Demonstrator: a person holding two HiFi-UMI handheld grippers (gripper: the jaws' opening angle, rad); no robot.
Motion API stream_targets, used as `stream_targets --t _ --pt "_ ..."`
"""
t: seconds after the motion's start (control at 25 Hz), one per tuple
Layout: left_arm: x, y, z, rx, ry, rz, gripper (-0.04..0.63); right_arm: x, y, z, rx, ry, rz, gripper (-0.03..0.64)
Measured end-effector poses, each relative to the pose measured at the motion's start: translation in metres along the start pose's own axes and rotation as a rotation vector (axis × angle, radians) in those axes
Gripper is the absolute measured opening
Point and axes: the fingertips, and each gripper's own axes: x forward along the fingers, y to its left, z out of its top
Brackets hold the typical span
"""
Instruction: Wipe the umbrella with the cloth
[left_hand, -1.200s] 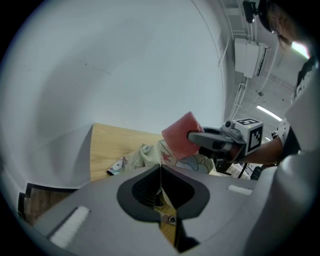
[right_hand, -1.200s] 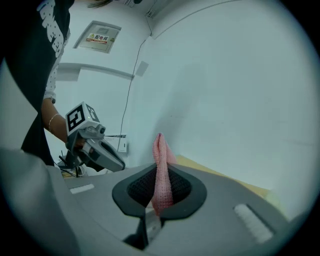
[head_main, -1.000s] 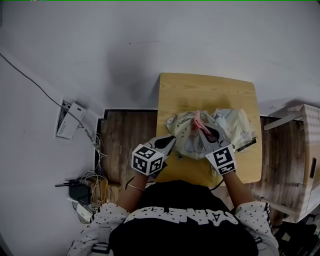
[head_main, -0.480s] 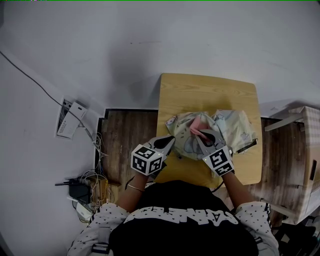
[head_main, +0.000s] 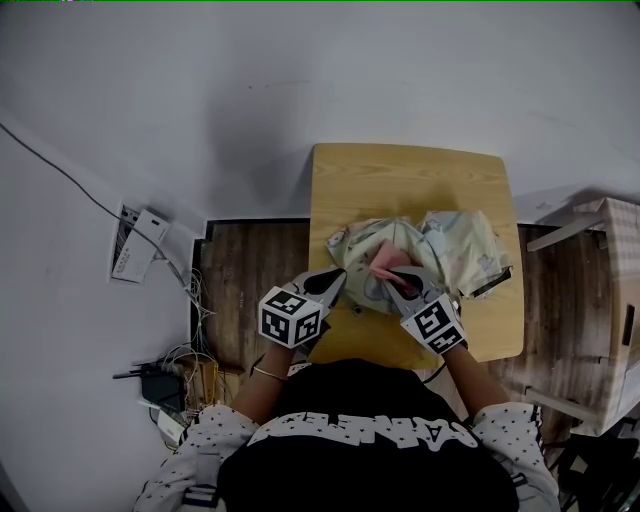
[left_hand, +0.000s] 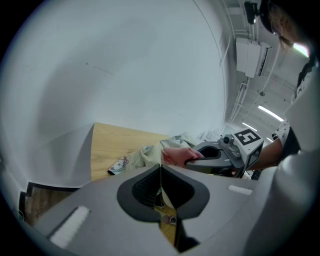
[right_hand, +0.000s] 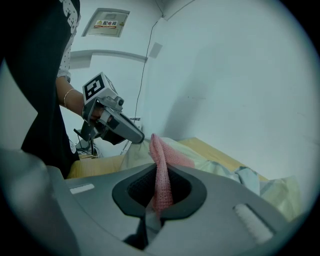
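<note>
The wooden table (head_main: 410, 180) stands against a white wall (head_main: 300, 90), with dark plank floor (head_main: 250, 265) to its left. The umbrella (head_main: 468, 242) lies collapsed on the near half of the tabletop. It is a crumpled heap of pale printed fabric spreading from near the left edge toward the right edge. The left gripper (head_main: 338, 279) rests at the near-left fringe of that fabric. The left gripper view shows its jaws brought fully together, and they appear to pinch a thin fold of the umbrella's edge. The right gripper (head_main: 389, 283) is just beside it, angled downward over the middle of the heap. Its jaws are clenched on the cloth (head_main: 384, 262). The cloth is a pink, mesh-textured strip that passes up between the pads, and its free end is draped forward onto the umbrella fabric. The two gripper tips are near each other but apart, with the pink cloth and a rise of fabric between them.
</note>
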Motion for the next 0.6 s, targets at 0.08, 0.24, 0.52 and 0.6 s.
stream_targets --t 0.08,0.24,0.52,0.6 --pt "0.001 -0.001 0.000 0.002 0.003 -0.004 0.008 -0.001 0.004 -0.002 0.002 0.001 0.008 0.032" --pt "0.001 -0.003 0.000 0.004 0.009 -0.011 0.008 -0.003 0.015 -0.009 -0.002 0.019 0.029 0.032" --pt "0.003 -0.003 -0.004 0.000 0.016 -0.021 0.008 -0.006 0.041 -0.015 0.000 0.027 0.097 0.032" --pt "0.004 -0.004 -0.004 0.000 0.018 -0.025 0.008 -0.008 0.047 -0.017 0.003 0.034 0.111 0.032"
